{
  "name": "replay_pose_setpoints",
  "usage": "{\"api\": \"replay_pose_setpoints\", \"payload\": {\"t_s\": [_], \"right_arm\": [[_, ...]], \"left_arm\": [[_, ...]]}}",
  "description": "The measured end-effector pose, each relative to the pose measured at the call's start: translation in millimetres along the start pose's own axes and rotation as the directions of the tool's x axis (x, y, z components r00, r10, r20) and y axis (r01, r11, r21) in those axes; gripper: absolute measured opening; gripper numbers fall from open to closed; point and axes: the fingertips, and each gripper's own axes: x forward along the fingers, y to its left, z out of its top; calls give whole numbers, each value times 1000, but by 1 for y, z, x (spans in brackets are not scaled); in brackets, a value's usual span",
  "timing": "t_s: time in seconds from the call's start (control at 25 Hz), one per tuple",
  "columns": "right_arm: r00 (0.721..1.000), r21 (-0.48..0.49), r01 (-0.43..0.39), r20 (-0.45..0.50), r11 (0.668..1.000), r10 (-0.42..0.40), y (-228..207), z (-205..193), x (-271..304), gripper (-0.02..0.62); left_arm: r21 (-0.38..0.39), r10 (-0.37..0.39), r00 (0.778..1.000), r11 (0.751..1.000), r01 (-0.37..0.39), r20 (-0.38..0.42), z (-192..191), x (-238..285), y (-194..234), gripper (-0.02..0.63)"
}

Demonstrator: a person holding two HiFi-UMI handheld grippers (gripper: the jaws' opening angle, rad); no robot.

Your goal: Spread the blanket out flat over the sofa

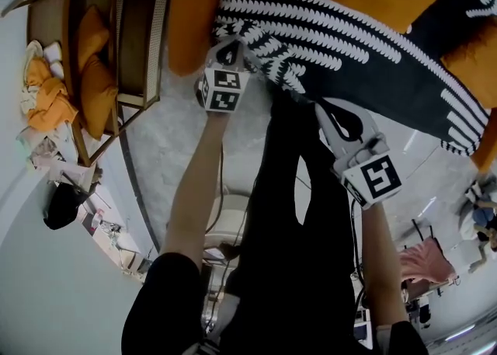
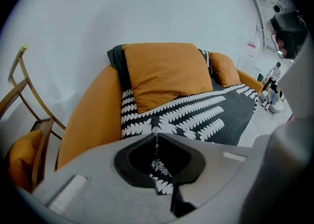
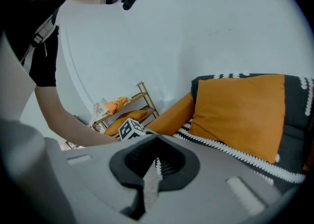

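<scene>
Head view, marker cubes (image 1: 221, 88), left gripper (image 1: 235, 44) clamping blanket (image 1: 349, 43)

A wooden rack (image 1: 152, 43) holds orange cushions (image 1: 93, 74) and orange cloth (image 1: 46, 103).

The sofa (image 1: 190, 27) is running out of the head view at twelve and two o'clock, so its back and far arm are lying out of sight. The blanket (image 1: 349, 50) is slipping past the edge at three o'clock. Its pinched fold is vanishing between the closed jaws of the left gripper (image 2: 157, 138). A pale strip (image 3: 149, 184) is sitting in the right gripper (image 3: 157, 142), too blurred to name. The clutter (image 1: 46, 151) at nine o'clock is showing only as smudges.
</scene>
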Motion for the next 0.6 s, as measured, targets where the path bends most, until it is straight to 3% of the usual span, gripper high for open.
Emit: {"api": "replay_pose_setpoints", "payload": {"t_s": [0.24,0.6], "right_arm": [[1000,-14,-27,16,1000,27,26,-15,-22,3],[997,-48,-38,67,998,41,74,-49,-61,3]], "left_arm": [[-62,74,997,995,-73,13,-23,-54,-7,20],[-214,168,984,961,-176,-56,-107,-98,7,17]]}}
